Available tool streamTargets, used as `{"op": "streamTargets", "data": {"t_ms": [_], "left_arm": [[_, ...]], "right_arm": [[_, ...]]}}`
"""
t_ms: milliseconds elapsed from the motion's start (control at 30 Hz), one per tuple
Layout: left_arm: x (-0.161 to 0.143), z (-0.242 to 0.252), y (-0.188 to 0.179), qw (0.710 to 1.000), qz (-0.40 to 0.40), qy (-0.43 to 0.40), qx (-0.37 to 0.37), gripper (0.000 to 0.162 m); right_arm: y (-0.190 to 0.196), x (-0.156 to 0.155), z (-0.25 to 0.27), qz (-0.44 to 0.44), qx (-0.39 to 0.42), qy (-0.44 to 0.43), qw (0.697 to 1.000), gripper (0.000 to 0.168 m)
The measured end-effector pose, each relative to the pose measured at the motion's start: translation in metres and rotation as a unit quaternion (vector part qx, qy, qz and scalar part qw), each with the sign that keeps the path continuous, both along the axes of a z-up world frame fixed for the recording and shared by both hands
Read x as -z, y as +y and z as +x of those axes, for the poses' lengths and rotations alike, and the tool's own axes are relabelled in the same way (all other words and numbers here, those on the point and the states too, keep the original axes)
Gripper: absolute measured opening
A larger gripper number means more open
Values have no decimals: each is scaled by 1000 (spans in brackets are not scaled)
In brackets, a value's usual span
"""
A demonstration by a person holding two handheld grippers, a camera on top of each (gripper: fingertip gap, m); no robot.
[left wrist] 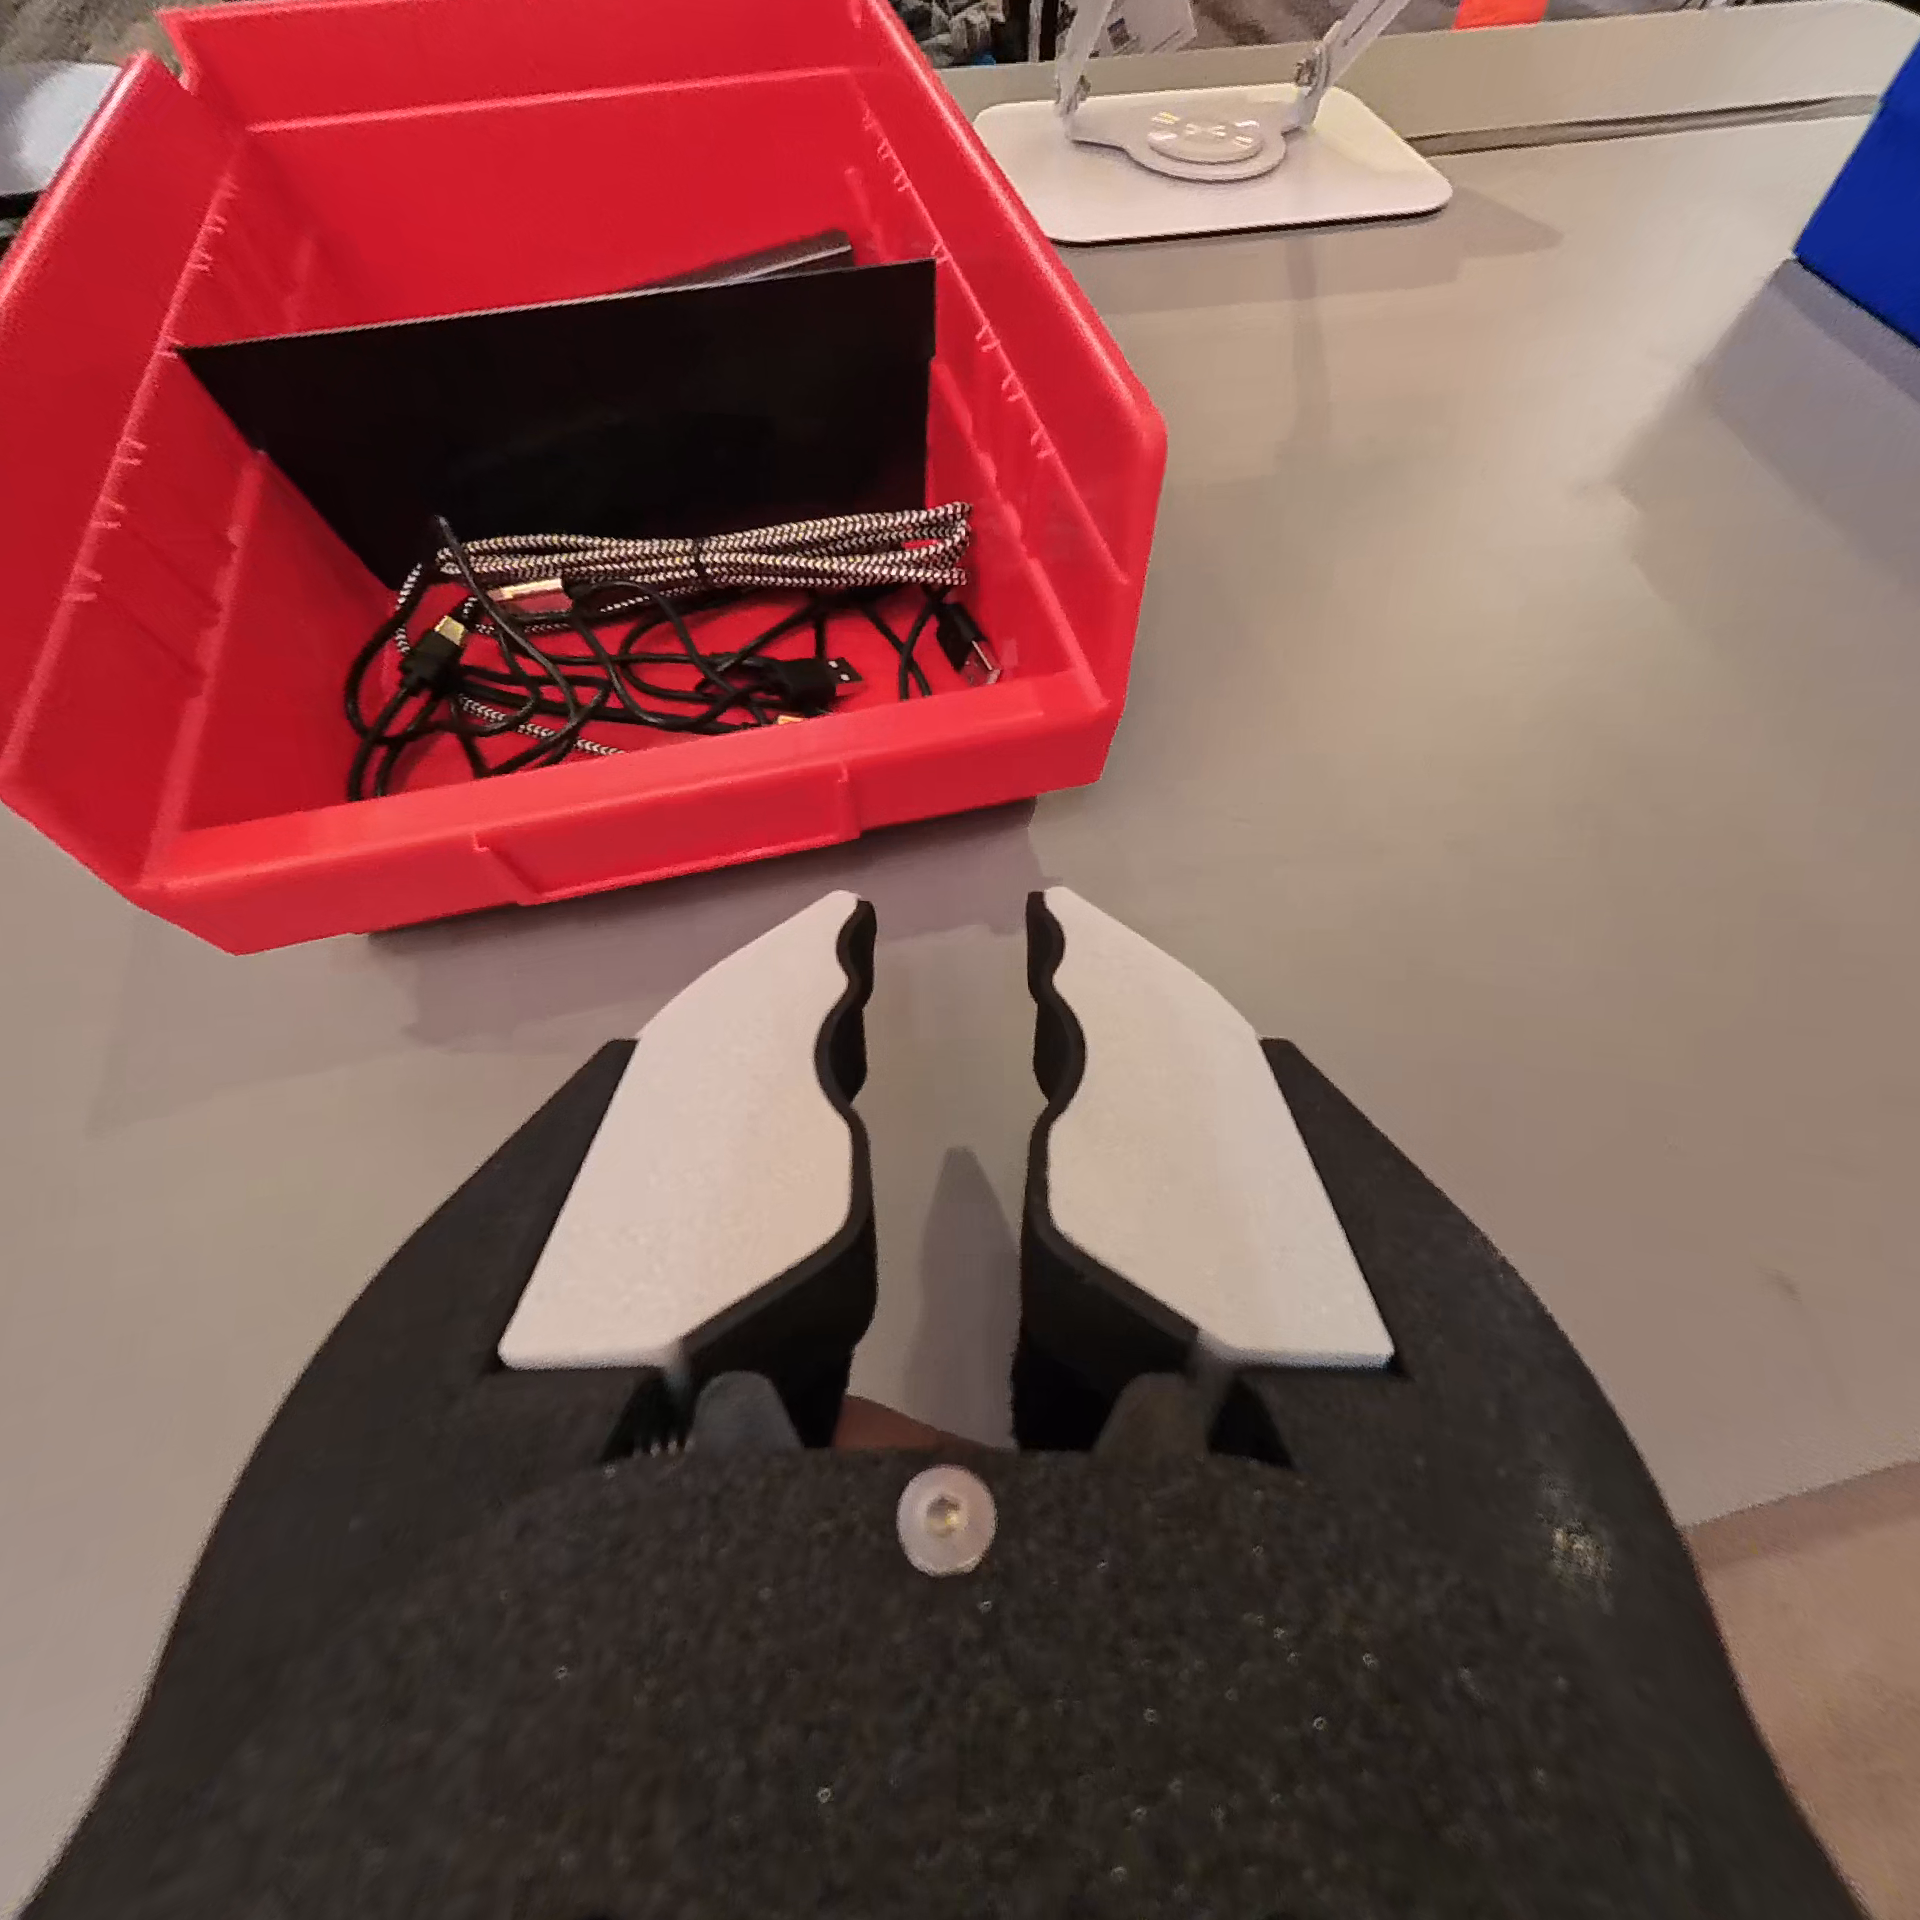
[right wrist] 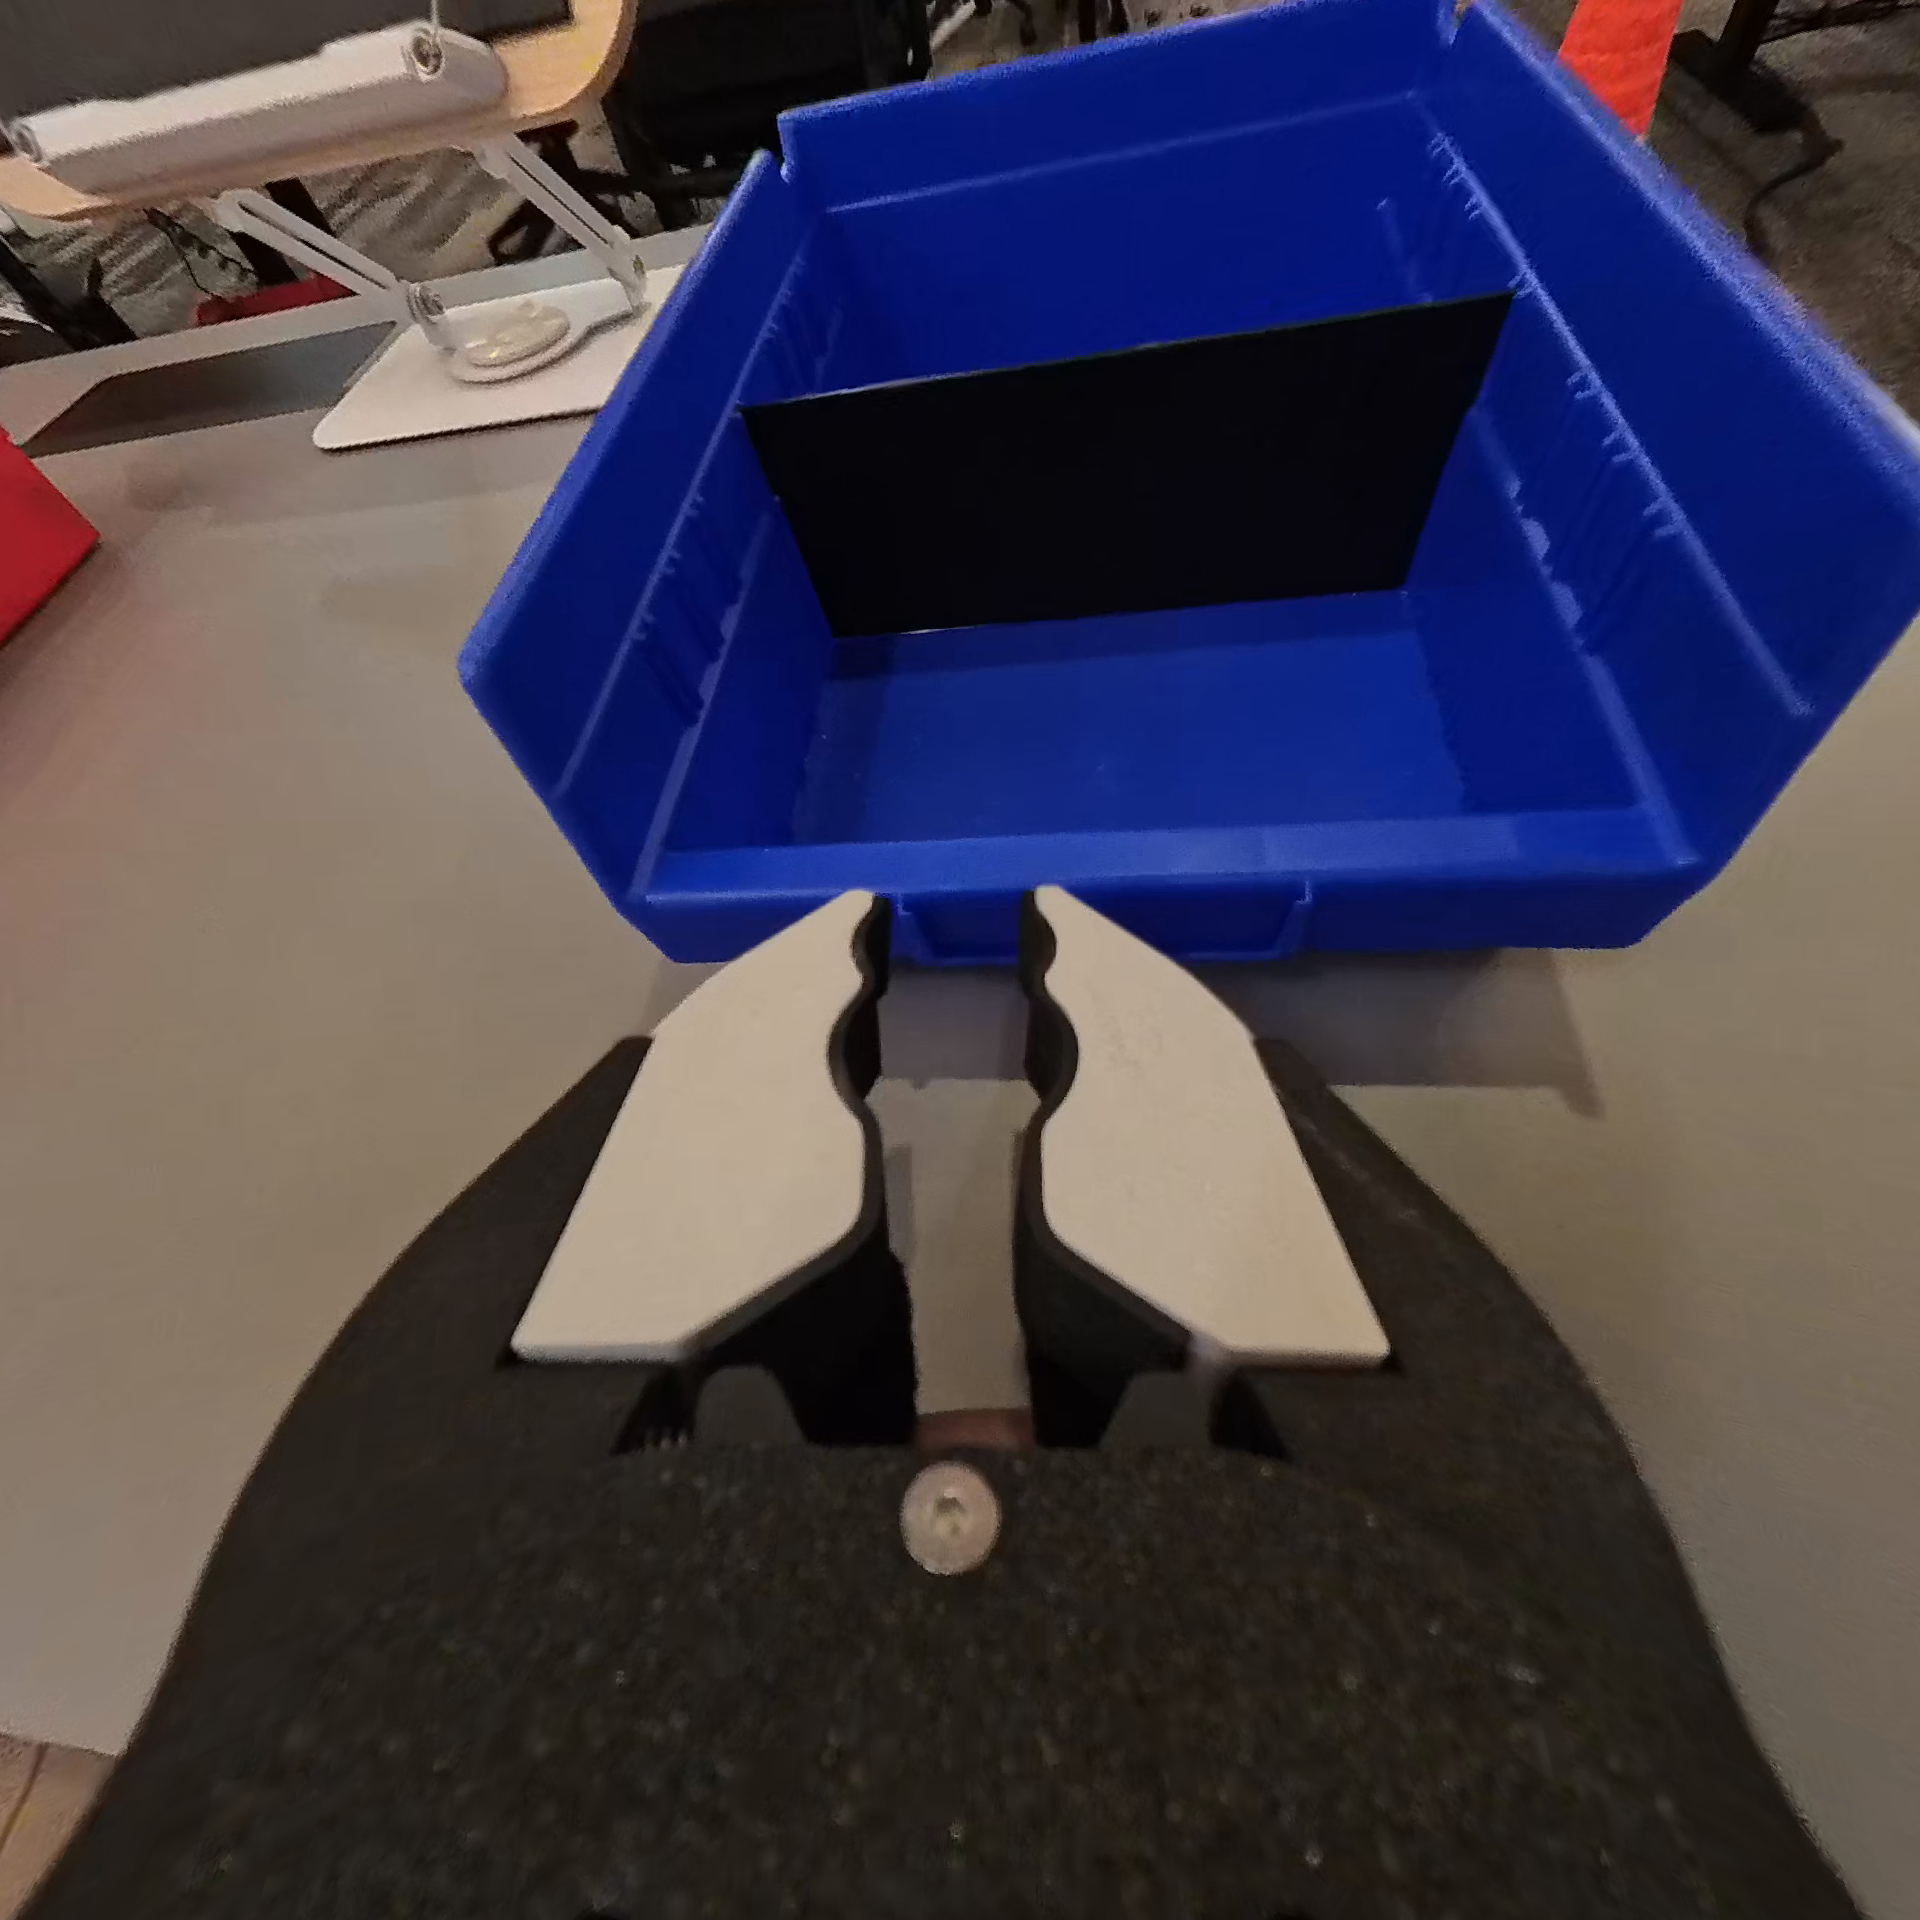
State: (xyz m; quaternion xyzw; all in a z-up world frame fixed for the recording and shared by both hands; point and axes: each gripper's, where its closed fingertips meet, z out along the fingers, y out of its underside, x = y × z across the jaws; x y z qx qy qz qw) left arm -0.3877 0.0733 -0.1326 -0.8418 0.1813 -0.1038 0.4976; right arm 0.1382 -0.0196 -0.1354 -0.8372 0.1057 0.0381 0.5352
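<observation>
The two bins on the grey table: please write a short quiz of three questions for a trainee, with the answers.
1. True or false: the front compartment of the blue bin holds cables.
2. Which bin holds the tangle of cables? A) the red bin B) the blue bin
3. Fill in: a black ____ stands across the red bin behind the cables.

Key: 1 false, it is empty. 2 A. 3 divider. The left gripper and the right gripper both have their fingers apart and hold nothing.

Red bin [left wrist: 644, 821], black-and-white braided cable [left wrist: 727, 551], blue bin [right wrist: 1143, 873], black divider [right wrist: 1122, 478], grey table [left wrist: 1455, 727]
</observation>
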Motion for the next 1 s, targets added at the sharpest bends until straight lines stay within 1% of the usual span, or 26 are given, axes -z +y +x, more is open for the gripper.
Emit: {"op": "streamTargets", "data": {"t_ms": [133,367,700,1000], "left_arm": [[5,-5,10,1000,-3,19,-7,27],[6,-4,21,1000,-5,21,-5,27],[6,17,23,999,-1,27,21,28],[5,19,22,1000,-2,18,24,28]], "right_arm": [[-2,8,-3,-14,-6,9,1000,23],[-15,12,0,-24,0,6,1000,23],[-27,14,10,-26,14,15,999,23],[-27,17,6,-33,9,13,999,23]]}}
